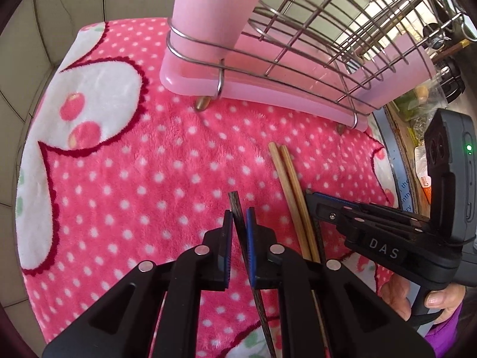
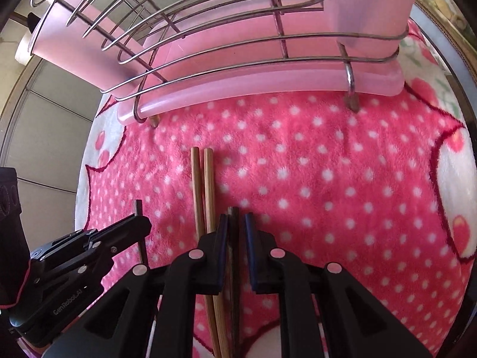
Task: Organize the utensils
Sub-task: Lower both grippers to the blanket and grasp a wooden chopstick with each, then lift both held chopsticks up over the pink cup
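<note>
A dark chopstick [image 1: 238, 217] lies between the fingers of my left gripper [image 1: 239, 213], whose jaws stand narrowly apart around it. A second dark chopstick [image 2: 234, 223] lies between the fingers of my right gripper [image 2: 237, 217], its jaws also narrowly apart. Two light wooden chopsticks [image 1: 290, 185] lie side by side on the pink dotted blanket [image 1: 149, 164], between the two grippers; they also show in the right wrist view [image 2: 202, 185]. The right gripper [image 1: 310, 197] shows at the right of the left wrist view, the left gripper [image 2: 140, 217] at the left of the right wrist view.
A wire dish rack [image 1: 298, 44] on a pink plastic tray [image 1: 268, 95] stands at the far side of the blanket, with a pink utensil cup [image 1: 214, 9] at one end. Cluttered items [image 1: 423, 101] lie beyond the blanket's right edge.
</note>
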A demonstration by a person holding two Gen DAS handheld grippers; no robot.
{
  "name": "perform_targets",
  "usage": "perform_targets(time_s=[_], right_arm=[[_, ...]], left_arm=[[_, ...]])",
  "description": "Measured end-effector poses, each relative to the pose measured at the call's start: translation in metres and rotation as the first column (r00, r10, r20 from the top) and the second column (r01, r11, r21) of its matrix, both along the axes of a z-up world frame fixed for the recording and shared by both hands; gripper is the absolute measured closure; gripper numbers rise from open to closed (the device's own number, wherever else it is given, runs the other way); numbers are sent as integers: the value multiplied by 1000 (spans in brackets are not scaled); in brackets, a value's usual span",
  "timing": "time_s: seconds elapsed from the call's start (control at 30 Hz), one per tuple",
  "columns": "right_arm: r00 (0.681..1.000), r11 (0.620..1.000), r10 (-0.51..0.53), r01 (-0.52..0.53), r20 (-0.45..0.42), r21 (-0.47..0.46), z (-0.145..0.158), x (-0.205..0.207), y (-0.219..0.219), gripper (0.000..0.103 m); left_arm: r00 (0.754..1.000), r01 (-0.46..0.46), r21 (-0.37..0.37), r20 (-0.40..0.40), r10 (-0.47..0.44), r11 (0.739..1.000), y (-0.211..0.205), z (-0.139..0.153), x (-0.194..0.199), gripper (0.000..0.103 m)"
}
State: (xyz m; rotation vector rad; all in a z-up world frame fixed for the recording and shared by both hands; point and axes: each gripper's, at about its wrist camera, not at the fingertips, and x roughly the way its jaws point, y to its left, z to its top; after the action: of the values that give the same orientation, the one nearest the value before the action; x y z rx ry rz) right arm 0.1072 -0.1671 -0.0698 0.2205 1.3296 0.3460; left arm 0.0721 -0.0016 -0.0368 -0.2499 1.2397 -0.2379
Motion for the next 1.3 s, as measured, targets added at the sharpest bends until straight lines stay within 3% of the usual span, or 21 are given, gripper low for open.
perform_targets(time_s=[0.17,0.33,0.53,0.63,0.73,0.83,1.0,1.13,1.3], right_arm=[[999,999,-23,22,26,41,3,-5,-13,96],[994,992,-65,55,91,112,20,-16,-34,96],[968,985,-113,80,224,151,57,-31,-57,96],[938,982,-137,88,318,164,83,-40,-68,96],[890,978,-165,91,426,189,114,-49,-78,96],[824,974,-194,99,533,203,149,-56,-89,96],[677,963,-259,128,689,237,202,-62,-107,96],[570,951,-306,140,762,276,235,-56,-121,96],[455,943,-334,154,826,296,261,-39,-133,96]], left_arm=[[1000,-6,-2,19,6,1000,-5,-3,2,95],[997,-17,-9,79,18,1000,5,17,-5,95],[977,-25,-5,210,25,1000,13,56,-19,97],[951,-36,-19,305,40,999,18,85,-28,98],[915,-49,-36,398,59,998,23,115,-34,98],[860,-64,-58,503,85,996,32,150,-43,98],[762,-96,-99,633,137,990,40,199,-44,98],[675,-129,-131,715,184,983,44,232,-37,98],[586,-150,-151,782,211,977,50,257,-26,98]])
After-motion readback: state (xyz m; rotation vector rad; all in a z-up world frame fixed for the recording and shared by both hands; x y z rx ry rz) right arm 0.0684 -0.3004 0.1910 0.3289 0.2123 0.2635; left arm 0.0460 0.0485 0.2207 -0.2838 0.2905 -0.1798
